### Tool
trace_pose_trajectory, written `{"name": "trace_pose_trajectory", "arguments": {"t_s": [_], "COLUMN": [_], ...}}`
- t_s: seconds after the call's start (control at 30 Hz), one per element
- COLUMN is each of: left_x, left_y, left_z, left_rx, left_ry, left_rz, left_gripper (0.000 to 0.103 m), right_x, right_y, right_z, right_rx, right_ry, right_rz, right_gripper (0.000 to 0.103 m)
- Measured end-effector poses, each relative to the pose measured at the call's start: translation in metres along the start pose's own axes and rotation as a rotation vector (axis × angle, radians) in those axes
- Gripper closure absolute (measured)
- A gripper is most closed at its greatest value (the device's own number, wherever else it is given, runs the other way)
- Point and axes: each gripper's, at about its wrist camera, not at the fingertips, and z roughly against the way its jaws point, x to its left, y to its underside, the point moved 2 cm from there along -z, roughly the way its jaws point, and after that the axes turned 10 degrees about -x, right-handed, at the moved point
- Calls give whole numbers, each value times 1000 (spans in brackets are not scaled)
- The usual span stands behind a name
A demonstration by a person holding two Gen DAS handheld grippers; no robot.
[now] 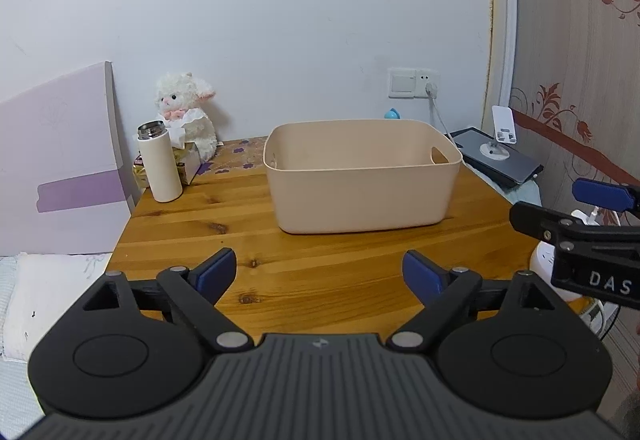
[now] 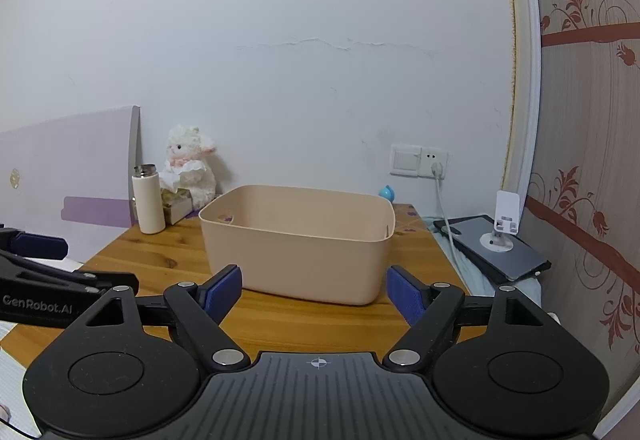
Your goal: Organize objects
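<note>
A beige plastic bin (image 1: 360,192) stands on the wooden table (image 1: 208,224), its inside mostly hidden; it also shows in the right wrist view (image 2: 296,252). A white bottle with a steel top (image 1: 159,162) stands at the table's back left, with a white plush lamb (image 1: 188,112) and a tissue box (image 1: 188,160) behind it. My left gripper (image 1: 320,274) is open and empty above the table's front. My right gripper (image 2: 314,290) is open and empty, just in front of the bin. Each gripper shows at the edge of the other's view.
A dark tablet with a white phone stand (image 1: 500,154) lies to the right of the table. A wall socket with a plugged cable (image 1: 430,90) is behind the bin. A small blue object (image 1: 393,114) peeks behind the bin. A bed with a pillow (image 1: 44,300) is at left.
</note>
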Motion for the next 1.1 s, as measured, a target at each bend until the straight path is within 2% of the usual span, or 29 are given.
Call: {"name": "trace_pose_trajectory", "arguments": {"t_s": [0.4,0.5,1.1], "left_x": [4,4,9], "left_y": [5,5,6], "left_z": [6,7,0], "left_rx": [23,20,43], "left_ry": [26,25,27], "left_rz": [27,26,30], "left_gripper": [11,6,6], "right_x": [4,4,2], "right_y": [3,4,11], "right_z": [-1,-2,-15], "right_rx": [11,15,53], "right_ry": [-3,-5,8], "right_rz": [12,14,9], "right_gripper": [18,17,14]}}
